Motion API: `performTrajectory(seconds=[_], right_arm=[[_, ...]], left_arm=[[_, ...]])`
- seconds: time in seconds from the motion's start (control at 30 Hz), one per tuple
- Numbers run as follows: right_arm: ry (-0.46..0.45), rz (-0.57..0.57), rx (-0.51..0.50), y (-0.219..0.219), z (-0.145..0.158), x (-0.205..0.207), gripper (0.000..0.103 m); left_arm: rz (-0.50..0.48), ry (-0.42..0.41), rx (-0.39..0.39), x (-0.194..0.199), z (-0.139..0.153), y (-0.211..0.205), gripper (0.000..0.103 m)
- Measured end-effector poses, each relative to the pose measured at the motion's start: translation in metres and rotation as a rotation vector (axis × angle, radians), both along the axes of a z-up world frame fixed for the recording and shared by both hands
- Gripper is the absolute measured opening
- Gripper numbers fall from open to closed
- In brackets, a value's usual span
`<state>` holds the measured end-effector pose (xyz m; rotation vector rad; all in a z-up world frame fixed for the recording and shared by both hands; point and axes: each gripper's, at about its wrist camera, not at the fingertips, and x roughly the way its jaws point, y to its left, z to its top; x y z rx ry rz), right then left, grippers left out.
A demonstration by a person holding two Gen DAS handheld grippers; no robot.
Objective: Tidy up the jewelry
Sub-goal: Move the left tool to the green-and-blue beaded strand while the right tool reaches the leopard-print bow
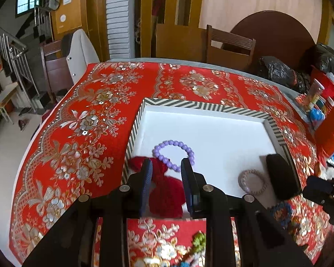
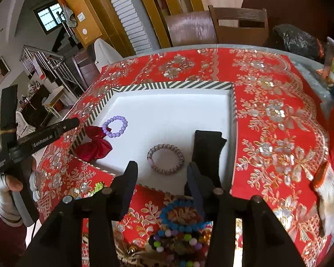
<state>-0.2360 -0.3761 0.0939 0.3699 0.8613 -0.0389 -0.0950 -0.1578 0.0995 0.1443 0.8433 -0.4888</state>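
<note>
your left gripper (image 1: pixel 167 173) and right gripper (image 2: pixel 161 178) hover, jaws spread and empty, above the tray (image 2: pixel 173 84), apparently between drops; more beads (image 2: pixel 182 227) wait lower centre.

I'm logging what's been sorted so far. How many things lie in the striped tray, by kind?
Bead bracelets: 2, purple and pale sparkly
Red bows: 1, draped over the tray rim
Black pads: 1
Total: 4
</note>
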Motion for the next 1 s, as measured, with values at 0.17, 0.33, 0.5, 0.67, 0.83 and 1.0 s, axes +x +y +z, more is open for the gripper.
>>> performTrajectory(seconds=[0.17, 0.33, 0.5, 0.67, 0.83, 1.0], right_arm=[[-0.006, 0.016, -0.008, 0.008, 0.006, -0.015, 0.049], [-0.024, 0.034, -0.029, 0.019, 0.013, -0.030, 0.050], [-0.039, 0.037, -0.027, 0.025, 0.019, -0.040, 0.053], [-0.052, 0.050, -0.034, 0.033, 0.024, -0.048, 0.053], [-0.047, 0.047, -0.042, 0.036, 0.025, -0.051, 0.054], [-0.045, 0.051, -0.044, 0.038, 0.024, -0.055, 0.055]], left_arm=[[-0.012, -0.018, 0.003, -0.019, 0.005, 0.004, 0.019], [-0.025, -0.031, 0.009, -0.038, 0.008, 0.008, 0.019], [-0.034, -0.038, 0.016, -0.055, 0.008, 0.012, 0.019], [-0.025, -0.045, 0.013, -0.065, 0.009, 0.016, 0.019], [-0.030, -0.052, 0.017, -0.072, 0.011, 0.019, 0.019], [-0.025, -0.058, 0.019, -0.075, 0.011, 0.024, 0.019]])
